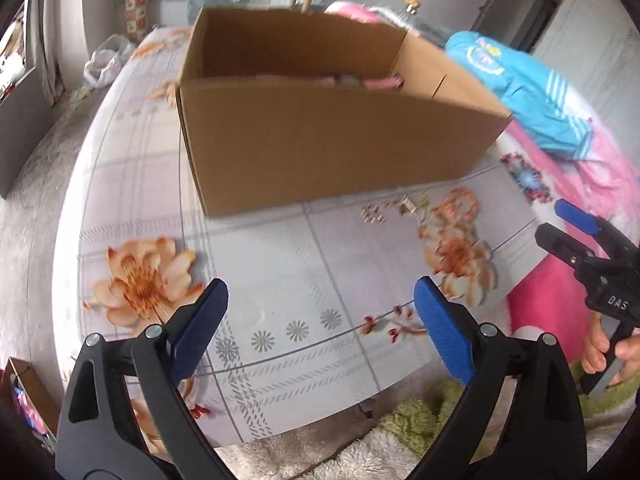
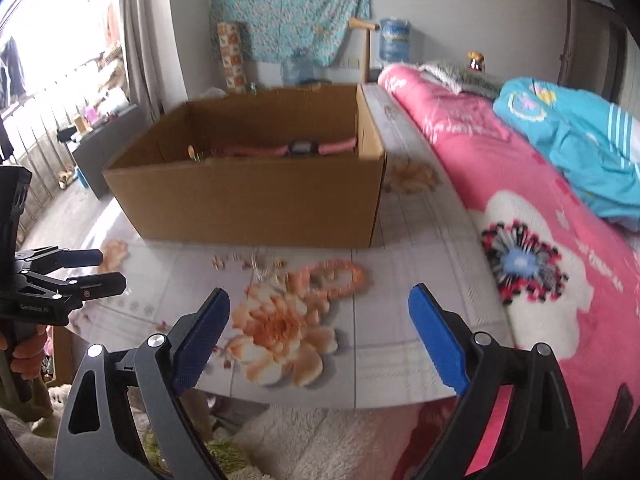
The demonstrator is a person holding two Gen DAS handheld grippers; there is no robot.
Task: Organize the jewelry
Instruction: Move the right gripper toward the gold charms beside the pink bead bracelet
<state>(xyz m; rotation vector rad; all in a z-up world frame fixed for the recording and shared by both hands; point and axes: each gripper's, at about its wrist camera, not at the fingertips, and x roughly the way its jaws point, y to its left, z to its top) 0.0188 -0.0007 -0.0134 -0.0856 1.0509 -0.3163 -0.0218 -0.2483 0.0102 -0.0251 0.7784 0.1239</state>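
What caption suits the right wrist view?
Open right gripper above a floral table, with a pink beaded bracelet lying before a cardboard box.

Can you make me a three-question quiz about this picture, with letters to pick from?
1. Where is the orange bead bracelet?
A. inside the box
B. on the flowered table, in front of the box
C. on the bed

2. What colour is the blanket on the bed?
A. pink
B. yellow
C. black

3. How are the right gripper's jaws?
A. shut on a bracelet
B. shut on nothing
C. wide open, empty

Answers:
1 B, it lies on the table just in front of the brown cardboard box.
2 A, it is pink with white flowers.
3 C, the blue pads stand far apart with nothing between.
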